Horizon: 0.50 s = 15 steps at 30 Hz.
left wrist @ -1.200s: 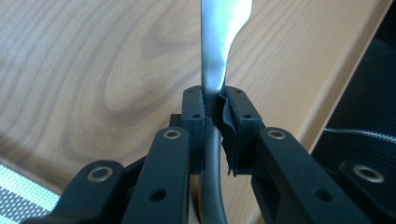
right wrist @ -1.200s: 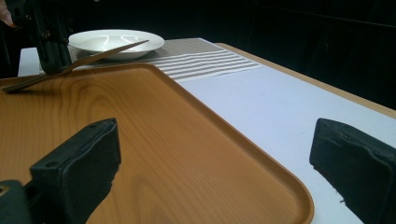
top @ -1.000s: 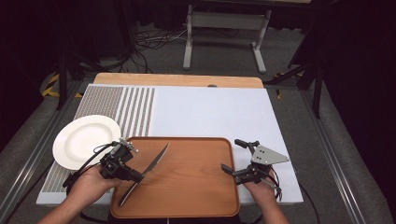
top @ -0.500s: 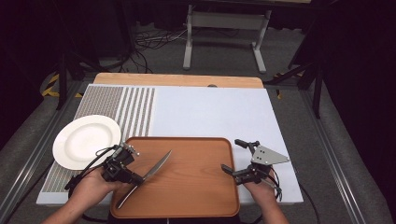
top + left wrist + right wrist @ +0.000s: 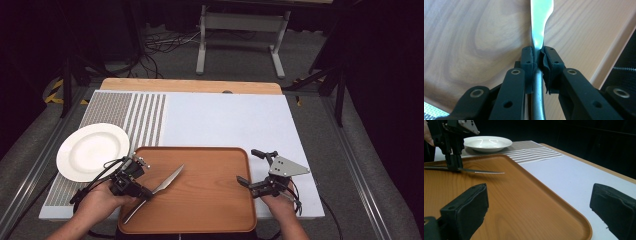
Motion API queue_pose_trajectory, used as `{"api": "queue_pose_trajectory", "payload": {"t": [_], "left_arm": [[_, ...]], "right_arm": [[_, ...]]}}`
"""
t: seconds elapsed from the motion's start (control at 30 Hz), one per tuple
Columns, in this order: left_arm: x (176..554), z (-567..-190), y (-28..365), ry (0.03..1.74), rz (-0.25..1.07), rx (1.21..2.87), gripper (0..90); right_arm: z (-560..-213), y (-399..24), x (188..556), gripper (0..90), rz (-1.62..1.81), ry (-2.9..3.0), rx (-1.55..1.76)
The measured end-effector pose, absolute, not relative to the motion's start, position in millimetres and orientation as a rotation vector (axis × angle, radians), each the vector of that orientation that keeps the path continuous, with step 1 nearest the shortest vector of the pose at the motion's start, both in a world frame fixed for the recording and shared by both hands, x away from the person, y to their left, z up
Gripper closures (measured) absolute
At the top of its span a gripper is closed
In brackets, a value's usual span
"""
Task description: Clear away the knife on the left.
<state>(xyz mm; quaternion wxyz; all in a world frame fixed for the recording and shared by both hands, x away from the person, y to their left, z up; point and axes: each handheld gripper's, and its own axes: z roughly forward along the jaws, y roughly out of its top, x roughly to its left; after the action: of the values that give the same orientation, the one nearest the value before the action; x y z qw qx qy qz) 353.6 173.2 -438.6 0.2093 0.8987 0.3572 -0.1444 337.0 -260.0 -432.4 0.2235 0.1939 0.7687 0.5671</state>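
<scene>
Since a second ago: knife (image 5: 154, 192) has swung. Its blade tip, which then reached far toward mid-tray, now lies lower and flatter, angled up-right; the left hand (image 5: 100, 200) has drawn slightly nearer. Right side unchanged.

Left gripper (image 5: 139, 189): jaws closed tight on the knife at the neck, where the handle meets the blade. In the left gripper view the pads (image 5: 549, 65) pinch the metal from both sides, one pad's rubber facing wrinkled against it. Blade runs out beyond, handle back between the arms.

Knife sits over the near-left part of the wooden tray (image 5: 210, 210). From the right gripper view it looks roughly level and just above the tray surface; contact at the tip cannot be told.

Right gripper (image 5: 256, 169): jaws wide apart, holding nothing, at the tray's right edge.

White plate (image 5: 90, 150) rests far-left of the tray, on the striped mat (image 5: 145, 115).

Handling, judged: rigid steel, light, smooth and slippery, serrated edge. A grip at the neck lets it pivot; holding further along the handle would likely be steadier.
</scene>
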Motion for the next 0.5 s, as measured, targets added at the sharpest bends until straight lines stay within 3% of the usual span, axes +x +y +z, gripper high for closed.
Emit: {"api": "queue_pose_trajectory", "payload": {"t": [0.43, 0.5], "left_arm": [[354.4, -439.2, 172.8, 0.988, -0.367, 2.518, 79.1], [354.7, -437.5, 173.7, 0.985, -0.356, 2.512, 74.3]], "right_arm": [[-432.3, -260.0, 336.9, 2.5, 1.568, 2.120, 0.540], [-432.3, -260.0, 336.9, 2.5, 1.570, 2.122, 0.538]]}}
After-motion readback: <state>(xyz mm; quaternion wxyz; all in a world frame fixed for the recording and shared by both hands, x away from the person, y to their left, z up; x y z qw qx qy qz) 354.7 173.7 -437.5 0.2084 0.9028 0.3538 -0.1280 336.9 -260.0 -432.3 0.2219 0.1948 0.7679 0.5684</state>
